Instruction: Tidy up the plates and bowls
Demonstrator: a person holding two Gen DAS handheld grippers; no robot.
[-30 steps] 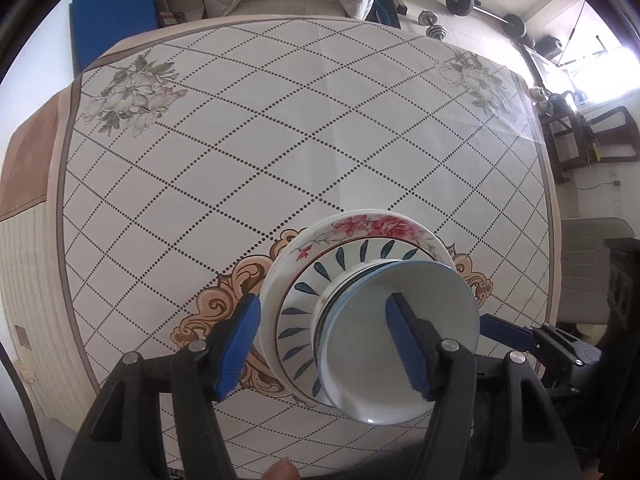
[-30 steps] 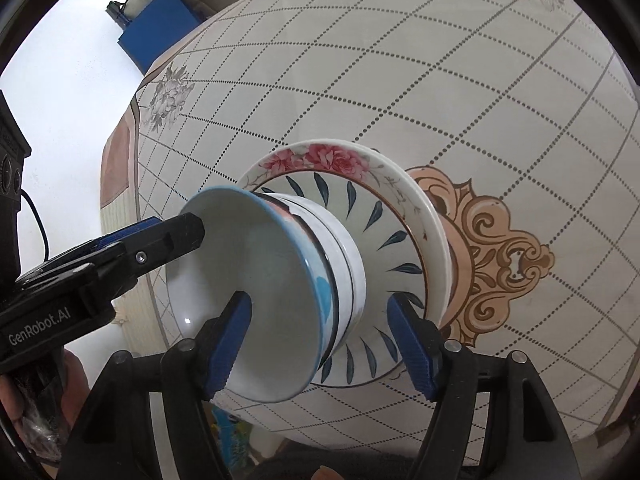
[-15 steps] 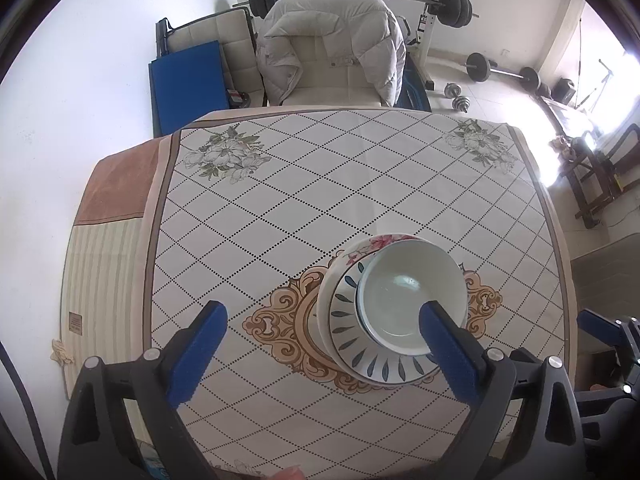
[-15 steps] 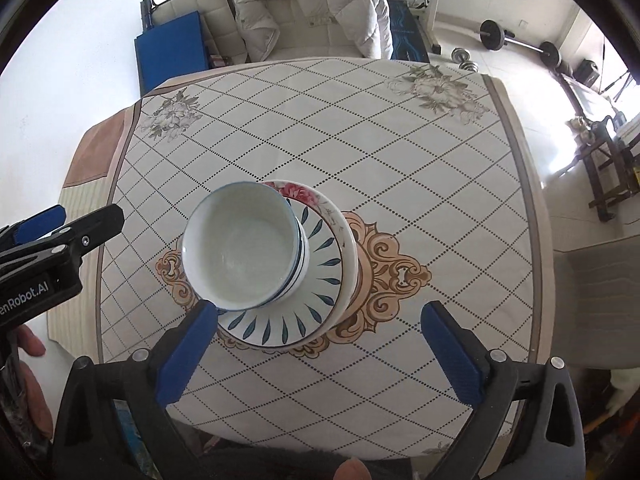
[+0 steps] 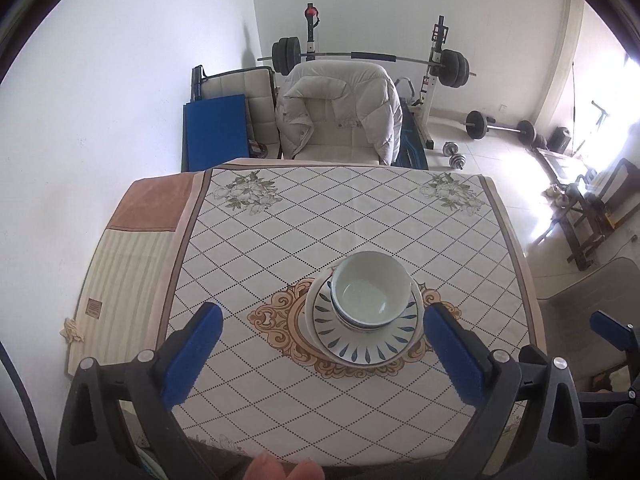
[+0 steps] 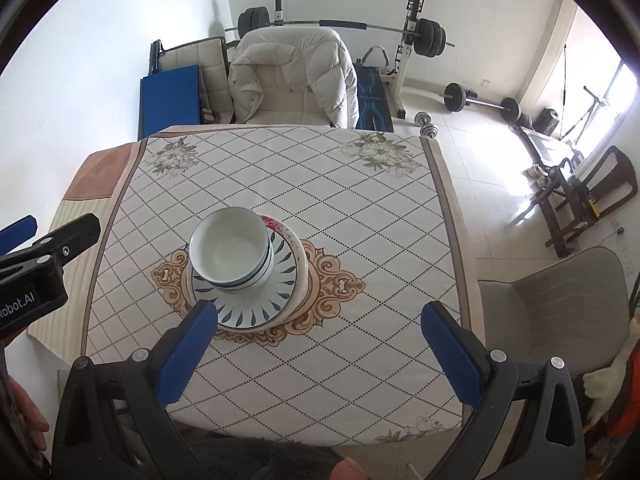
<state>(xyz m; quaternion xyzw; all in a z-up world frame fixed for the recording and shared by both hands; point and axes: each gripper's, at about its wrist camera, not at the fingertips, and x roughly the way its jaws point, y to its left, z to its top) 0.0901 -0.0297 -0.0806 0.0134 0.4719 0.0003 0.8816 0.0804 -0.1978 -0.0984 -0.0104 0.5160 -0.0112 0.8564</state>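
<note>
White bowls with blue rims point(image 5: 372, 292) sit nested on a leaf-patterned plate point(image 5: 360, 346), which rests on a flower-rimmed plate at the middle of the table point(image 5: 320, 216). My left gripper point(image 5: 322, 316) hangs high above and short of the stack, its jaws opening with nothing between them. The right wrist view shows the same bowls point(image 6: 230, 248) and plate point(image 6: 256, 312) below and to the left of my right gripper point(image 6: 320, 314), which is open and holds nothing. The left gripper's finger point(image 6: 52, 236) shows at that view's left edge.
A diamond-patterned cloth with a tan medallion point(image 6: 332, 280) covers the table. A chair draped with a white puffy jacket point(image 5: 340, 112) stands at the far side, a grey chair point(image 6: 560, 304) at the right. A barbell rack point(image 5: 372, 58) and weights stand behind.
Both grippers let go of the bowl stack, opened wide and rose up and back from it. The stack now sits alone on the plates, much smaller in both views.
</note>
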